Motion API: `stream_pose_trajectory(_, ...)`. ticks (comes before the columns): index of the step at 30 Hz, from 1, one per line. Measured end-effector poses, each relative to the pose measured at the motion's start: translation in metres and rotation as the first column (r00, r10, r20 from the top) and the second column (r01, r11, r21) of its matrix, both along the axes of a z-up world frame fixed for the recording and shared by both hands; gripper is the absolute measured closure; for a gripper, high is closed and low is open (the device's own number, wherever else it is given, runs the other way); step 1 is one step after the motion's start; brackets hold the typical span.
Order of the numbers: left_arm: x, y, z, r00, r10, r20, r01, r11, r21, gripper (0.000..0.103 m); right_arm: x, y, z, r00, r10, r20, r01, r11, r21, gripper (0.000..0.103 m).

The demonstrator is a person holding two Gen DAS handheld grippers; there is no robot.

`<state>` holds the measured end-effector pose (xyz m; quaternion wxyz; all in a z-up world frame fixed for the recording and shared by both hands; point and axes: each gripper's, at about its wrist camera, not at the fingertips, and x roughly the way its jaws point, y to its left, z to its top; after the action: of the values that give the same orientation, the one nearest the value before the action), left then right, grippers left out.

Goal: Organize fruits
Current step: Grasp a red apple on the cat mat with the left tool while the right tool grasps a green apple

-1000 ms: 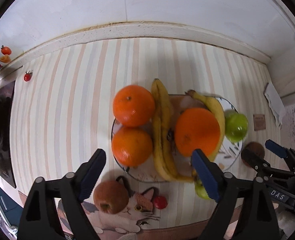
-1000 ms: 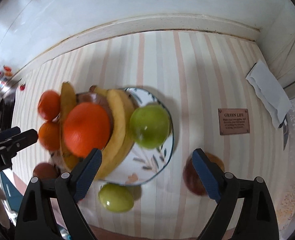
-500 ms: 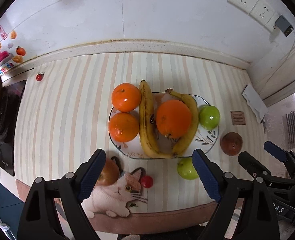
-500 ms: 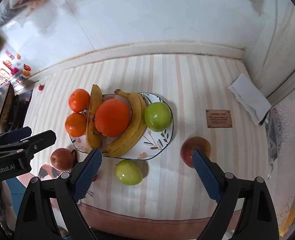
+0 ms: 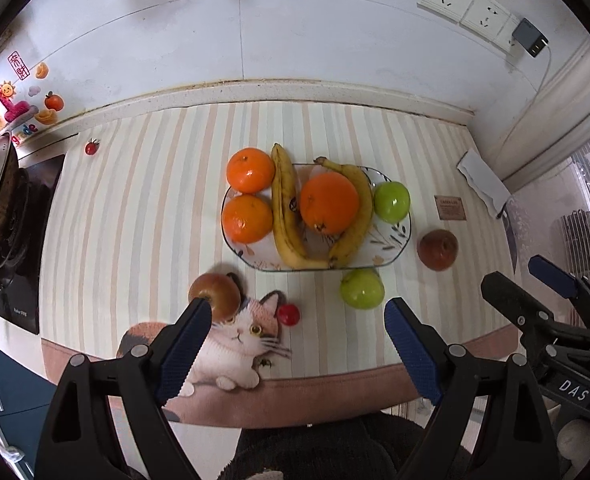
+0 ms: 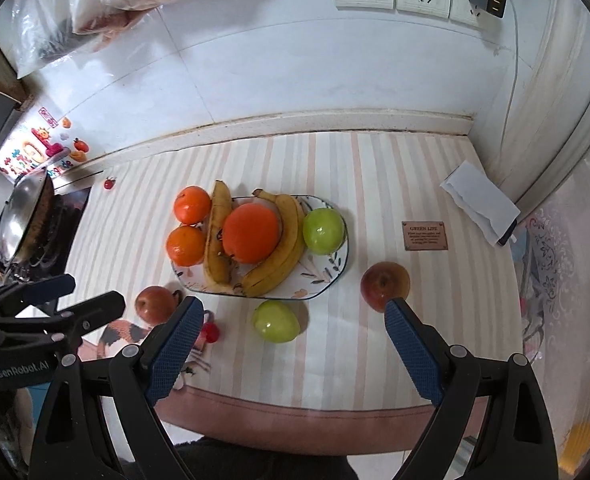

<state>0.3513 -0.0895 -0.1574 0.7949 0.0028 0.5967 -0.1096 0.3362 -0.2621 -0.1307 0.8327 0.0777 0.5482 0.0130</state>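
Grippers have both risen since a second ago, so more counter (image 5: 143, 216) shows; the left gripper (image 5: 295, 332) and right gripper (image 6: 291, 328) gape empty above its front edge. Fruit is unmoved: the plate (image 5: 395, 240) sits mid-counter, apples around it.

Plate (image 5: 395, 248) holds oranges (image 5: 329, 203), bananas (image 5: 287, 216), one green apple (image 5: 391, 201); other apples (image 5: 361, 289) lie beside it.

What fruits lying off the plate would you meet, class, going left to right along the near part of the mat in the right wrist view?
Red apple → small red fruit → green apple → second red apple.
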Motion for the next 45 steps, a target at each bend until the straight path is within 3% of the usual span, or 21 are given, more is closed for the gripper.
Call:
stream_pose_trajectory(7,-0.008,0.006,0.008,1.000,0.007,0.008,-0.007,1.000,-0.008,0.015,-0.011,0.007,0.012,1.000,0.008,0.007,-0.008,1.000,0.016,0.007)
stream_pose_trajectory(12,-0.002,0.014,-0.002,0.999,0.043,0.003,-0.043,0.999,-0.004,0.015,-0.004,0.007,-0.013,0.999,0.004,-0.041,-0.002,0.999,0.037,0.007)
stream_pose_trajectory(16,0.008,0.027,-0.026,0.996,0.084,-0.002,-0.084,0.996,0.038,0.015,0.006,0.003,-0.058,0.993,0.004,-0.117,0.003,0.998,0.063,0.007)
stream_pose_trajectory(21,0.020,0.058,-0.067,0.986,0.154,-0.064,-0.151,0.988,0.042,0.015,0.015,-0.002,-0.125,0.973,-0.022,-0.230,0.045,0.994,0.095,0.007)
stream_pose_trajectory(27,0.027,0.087,-0.106,0.971,0.208,-0.116,-0.198,0.976,0.091,0.015,0.023,0.001,-0.173,0.957,-0.032,-0.288,0.073,0.988,0.133,0.007)
stream_pose_trajectory(35,0.040,0.085,-0.149,0.969,0.169,-0.180,-0.152,0.983,0.102,0.015,0.035,0.012,-0.199,0.956,-0.018,-0.294,0.044,0.996,0.084,0.008)
stream_pose_trajectory(37,0.044,0.081,-0.161,0.966,0.160,-0.205,-0.141,0.985,0.104,0.015,0.039,0.014,-0.204,0.955,-0.013,-0.298,0.040,0.996,0.083,0.015)
stream_pose_trajectory(44,0.053,0.073,-0.194,0.955,0.149,-0.256,-0.125,0.986,0.110,0.015,0.053,0.036,-0.213,0.955,0.034,-0.296,0.001,0.993,0.115,0.022)
stream_pose_trajectory(45,0.054,0.073,-0.196,0.955,0.148,-0.255,-0.125,0.987,0.104,0.021,0.054,0.038,-0.214,0.954,0.038,-0.297,-0.002,0.993,0.120,0.024)
